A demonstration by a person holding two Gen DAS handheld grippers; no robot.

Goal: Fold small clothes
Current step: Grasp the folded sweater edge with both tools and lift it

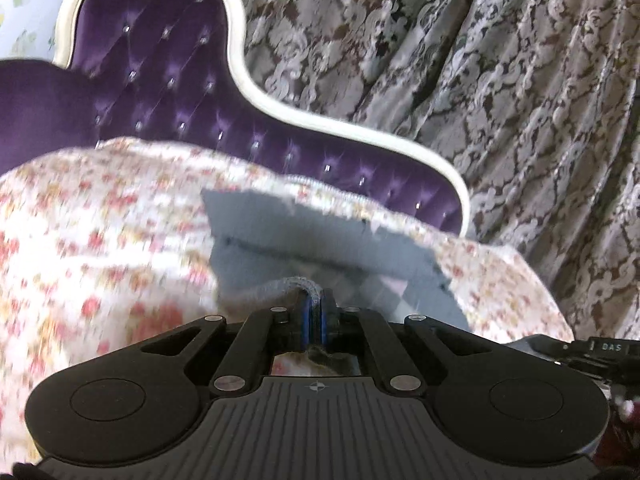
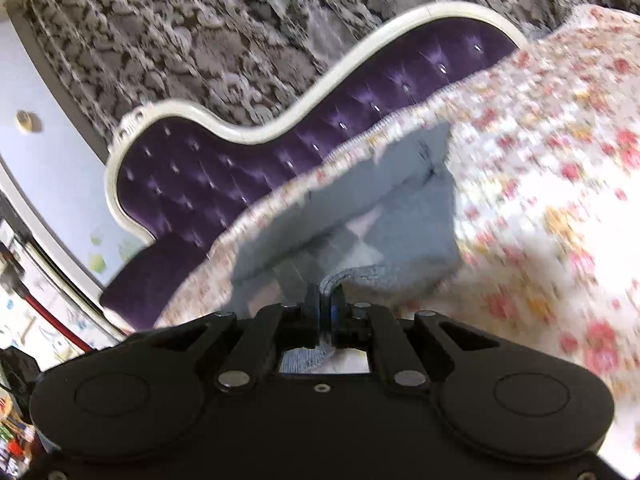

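Observation:
A small grey garment (image 1: 304, 240) with a pale argyle pattern lies on a flowered bedspread (image 1: 100, 220), its near hem lifted off the bed. My left gripper (image 1: 314, 304) is shut on that ribbed hem, which bunches between the blue pads. In the right wrist view the same grey garment (image 2: 400, 220) stretches away from my right gripper (image 2: 326, 300), which is shut on another part of the knitted hem. Part of the cloth hangs under each gripper. The other gripper's body (image 1: 592, 354) shows at the lower right of the left wrist view.
A purple tufted headboard (image 1: 168, 92) with a cream frame stands behind the bed, also seen as the headboard (image 2: 224, 172) in the right view. A patterned grey curtain (image 1: 500, 80) hangs behind it. The flowered bedspread (image 2: 560, 200) spreads wide on either side.

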